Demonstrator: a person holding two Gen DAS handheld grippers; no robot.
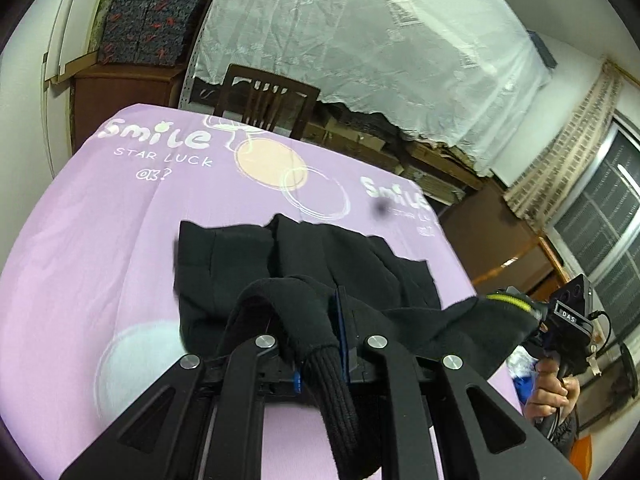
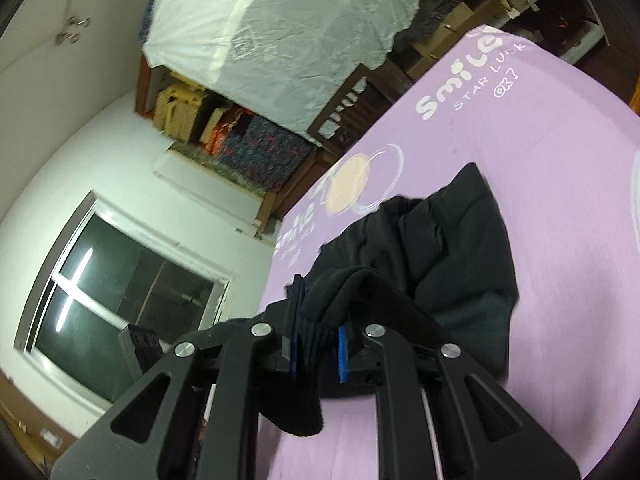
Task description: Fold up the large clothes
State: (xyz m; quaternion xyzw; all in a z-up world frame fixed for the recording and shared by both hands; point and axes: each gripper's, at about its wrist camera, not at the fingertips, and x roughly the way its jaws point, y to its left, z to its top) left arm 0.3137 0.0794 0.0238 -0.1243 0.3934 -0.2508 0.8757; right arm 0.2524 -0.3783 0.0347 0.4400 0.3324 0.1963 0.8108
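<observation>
A large black garment lies partly bunched on a lilac sheet over the table. My left gripper is shut on a black sleeve with a ribbed cuff that hangs down over the gripper body. My right gripper is shut on another part of the black garment, whose ribbed edge droops between the fingers. The right gripper also shows in the left wrist view, held by a hand at the table's right edge, with cloth stretched to it.
The lilac sheet carries "Smile Star Luck" print. A wooden chair stands at the far side. Shelves under a white lace cover fill the back. A window and a wooden cabinet stand beside the table.
</observation>
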